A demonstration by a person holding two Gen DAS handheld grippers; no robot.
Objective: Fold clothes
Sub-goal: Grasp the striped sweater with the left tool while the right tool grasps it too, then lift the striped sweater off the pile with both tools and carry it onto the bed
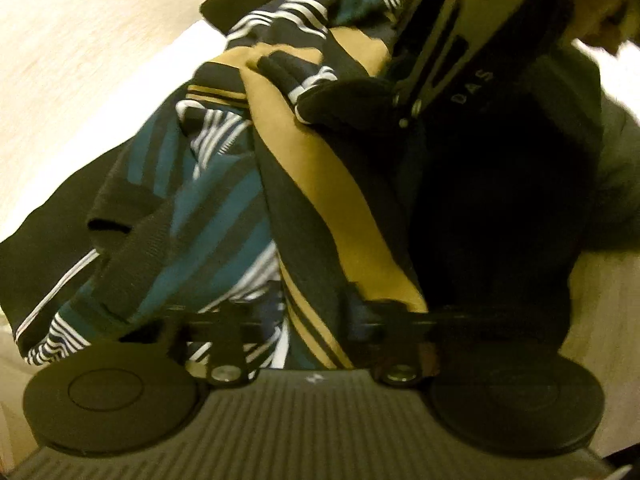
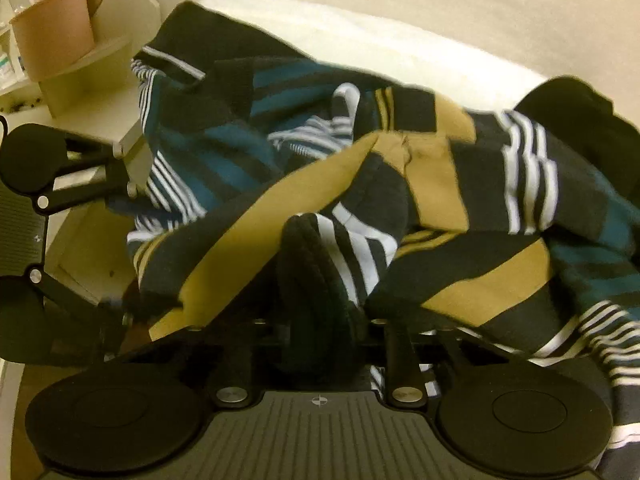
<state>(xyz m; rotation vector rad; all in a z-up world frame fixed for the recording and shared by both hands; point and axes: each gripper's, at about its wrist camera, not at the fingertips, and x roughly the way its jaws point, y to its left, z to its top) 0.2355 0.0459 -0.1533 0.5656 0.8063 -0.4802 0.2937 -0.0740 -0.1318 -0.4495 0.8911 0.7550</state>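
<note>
striped sweater (image 1: 224, 184), dark with teal, mustard and white bands, lies in a rumpled heap on a white surface that looks like a bed (image 2: 400, 48); it is bunched up close against both cameras. as i judge it, the folding has hardly begun: no flat panel, no clean crease, only loose folds piled on each other. everything is still left, starting with spreading it out.

my left fingers (image 1: 312, 320) are drawn nearly together with a mustard and dark fold running down between them, so i take it they are pinching the cloth. my right fingers (image 2: 320, 320) are likewise almost closed on a thick dark ribbed edge, maybe a cuff or hem, though i cannot say which.

the fingertips themselves are buried in fabric in both views, so the exact bite is hidden. sleeves, collar and the sweater's outline cannot be sorted out. in the left view a person's dark top (image 1: 500, 160) fills the right side. in the right view a cardboard box (image 2: 56, 28) sits on a shelf at upper left, cut off by the frame edge.
</note>
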